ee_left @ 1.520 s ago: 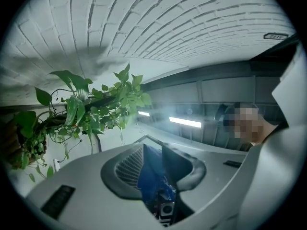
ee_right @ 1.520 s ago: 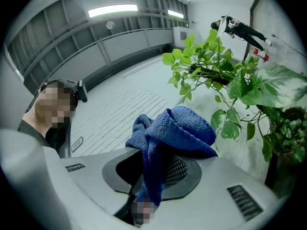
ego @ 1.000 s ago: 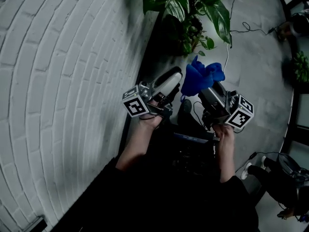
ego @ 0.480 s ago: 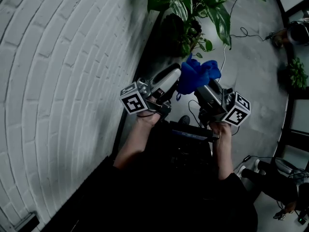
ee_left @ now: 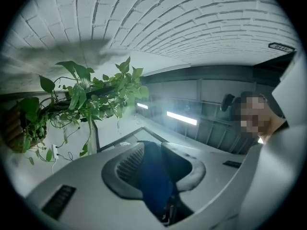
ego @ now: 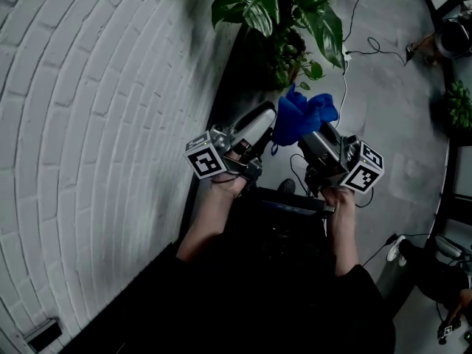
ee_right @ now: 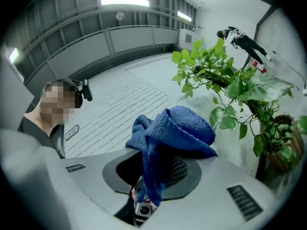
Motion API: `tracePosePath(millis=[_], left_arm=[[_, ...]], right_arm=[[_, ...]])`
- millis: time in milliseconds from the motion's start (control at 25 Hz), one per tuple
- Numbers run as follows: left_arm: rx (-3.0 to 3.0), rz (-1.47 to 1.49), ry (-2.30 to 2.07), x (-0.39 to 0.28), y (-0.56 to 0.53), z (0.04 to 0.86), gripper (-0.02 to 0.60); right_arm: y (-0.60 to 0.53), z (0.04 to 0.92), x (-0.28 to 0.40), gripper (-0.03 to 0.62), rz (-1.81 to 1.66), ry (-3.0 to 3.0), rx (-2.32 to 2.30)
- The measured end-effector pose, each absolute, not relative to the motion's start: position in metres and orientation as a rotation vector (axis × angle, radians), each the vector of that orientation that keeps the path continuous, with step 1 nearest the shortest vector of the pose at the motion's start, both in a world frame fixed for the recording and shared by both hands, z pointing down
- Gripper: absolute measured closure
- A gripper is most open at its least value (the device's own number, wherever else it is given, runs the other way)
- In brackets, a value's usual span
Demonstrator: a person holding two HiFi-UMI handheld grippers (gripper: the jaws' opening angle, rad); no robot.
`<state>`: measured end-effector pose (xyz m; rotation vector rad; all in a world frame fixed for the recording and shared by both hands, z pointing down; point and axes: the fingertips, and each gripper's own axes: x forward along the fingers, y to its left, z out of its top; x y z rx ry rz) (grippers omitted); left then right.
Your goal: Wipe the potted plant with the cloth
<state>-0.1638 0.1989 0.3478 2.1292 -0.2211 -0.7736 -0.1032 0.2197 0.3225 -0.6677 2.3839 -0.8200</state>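
The potted plant with broad green leaves stands by the wall, ahead of both grippers. It also shows in the left gripper view, the plant, and in the right gripper view, the plant, with its woven pot. A blue cloth is bunched over the tip of my right gripper, which is shut on it; a strip hangs between the jaws. My left gripper sits close beside it. Its jaws stand narrow with a fold of the blue cloth between the pads.
A white brick wall runs along the left. Cables lie on the grey floor to the right of the plant. A second small plant stands at the right edge, and a person's shoe is at lower right.
Both hands, still with the cloth, have shifted slightly up the picture toward the plant. The grips look the same.
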Motion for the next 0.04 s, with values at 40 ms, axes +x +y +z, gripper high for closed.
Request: tracePosePath(millis=[40], left_arm=[[2.129,-0.771,-0.223,-0.1593,0.1989,0.3482,0.456]], right_arm=[[0.2200,0.3221,-0.0982,0.490,-0.820,2.382,-0.668]])
